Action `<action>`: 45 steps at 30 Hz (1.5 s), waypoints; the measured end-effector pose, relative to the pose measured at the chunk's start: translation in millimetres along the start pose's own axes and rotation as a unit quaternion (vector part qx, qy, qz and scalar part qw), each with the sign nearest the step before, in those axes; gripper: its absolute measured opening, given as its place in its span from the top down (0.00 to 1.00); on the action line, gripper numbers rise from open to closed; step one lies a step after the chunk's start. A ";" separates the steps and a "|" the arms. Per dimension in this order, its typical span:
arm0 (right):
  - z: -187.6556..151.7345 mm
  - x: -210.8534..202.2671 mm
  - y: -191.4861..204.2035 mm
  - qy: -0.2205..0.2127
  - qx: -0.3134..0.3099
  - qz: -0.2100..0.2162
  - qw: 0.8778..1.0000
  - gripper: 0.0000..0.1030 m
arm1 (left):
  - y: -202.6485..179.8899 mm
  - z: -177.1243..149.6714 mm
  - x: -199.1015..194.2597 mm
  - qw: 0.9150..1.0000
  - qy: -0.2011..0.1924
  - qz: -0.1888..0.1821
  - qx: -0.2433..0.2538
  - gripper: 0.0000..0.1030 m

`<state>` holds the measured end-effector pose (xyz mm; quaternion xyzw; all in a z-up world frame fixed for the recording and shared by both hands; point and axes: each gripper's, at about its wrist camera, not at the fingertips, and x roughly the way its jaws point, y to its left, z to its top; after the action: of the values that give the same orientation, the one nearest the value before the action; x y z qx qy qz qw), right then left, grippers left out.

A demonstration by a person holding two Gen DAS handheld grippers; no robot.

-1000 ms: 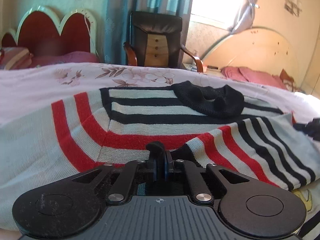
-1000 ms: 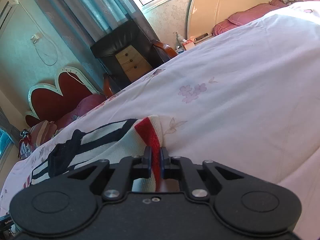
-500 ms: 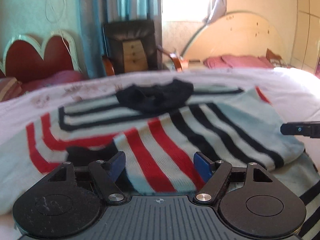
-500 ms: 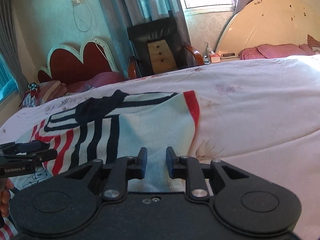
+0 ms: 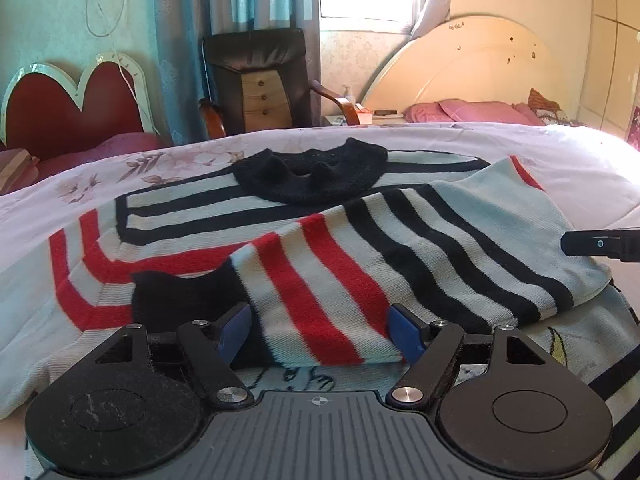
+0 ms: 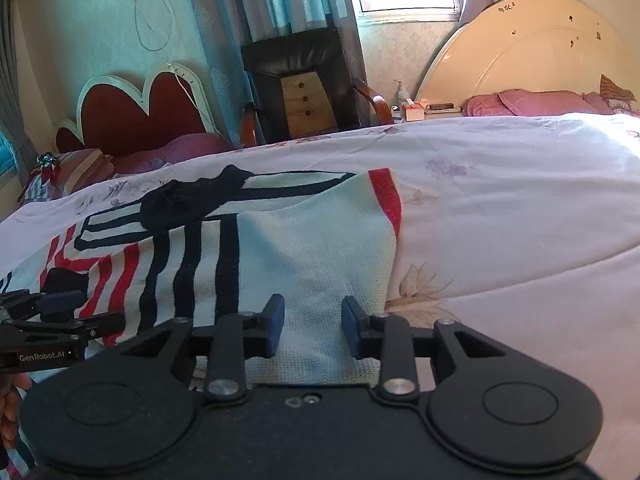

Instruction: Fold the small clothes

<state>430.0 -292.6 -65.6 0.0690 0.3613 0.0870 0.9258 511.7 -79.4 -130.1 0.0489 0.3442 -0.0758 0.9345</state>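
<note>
A small knit sweater (image 5: 312, 264) with red, black and pale stripes and a black collar (image 5: 310, 174) lies on the bed, its lower part folded up over the body. My left gripper (image 5: 320, 330) stands open over the folded edge, its blue pads clear of the knit. In the right wrist view the same sweater (image 6: 316, 248) shows its pale panel with a red hem. My right gripper (image 6: 312, 322) hovers over that panel with jaws opening, and the pads do not press the cloth. The left gripper (image 6: 60, 312) shows at the left edge there.
A white floral bedspread (image 6: 500, 208) covers the bed to the right. A black armchair (image 5: 256, 80) stands behind the bed by teal curtains. A red heart-shaped headboard (image 5: 76, 112) is far left, pink pillows (image 5: 476, 110) far right. A person's fingers (image 6: 10, 408) show at the lower left.
Both grippers let go of the sweater and opened. The left one moved right along the fold; the right one rolled level and drew back, leaving the flap lying on the body.
</note>
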 end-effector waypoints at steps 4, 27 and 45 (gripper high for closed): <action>2.4 -6.0 14.3 -0.003 -0.003 -0.001 1.000 0.69 | 36.0 -4.3 -30.5 0.999 -0.028 0.015 -0.026 0.28; 18.2 20.3 135.7 0.004 0.044 0.024 0.999 0.69 | 395.0 -209.7 -132.6 0.807 -0.150 0.112 -0.561 0.74; 14.3 -8.6 75.4 -0.016 0.111 0.032 0.993 0.68 | 132.5 13.6 -60.2 0.983 -0.121 -0.050 -0.130 0.96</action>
<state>425.2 -221.7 -35.2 0.1838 0.3518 0.0748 0.9148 498.3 55.5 -75.3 -0.0995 0.2377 -0.0826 0.9627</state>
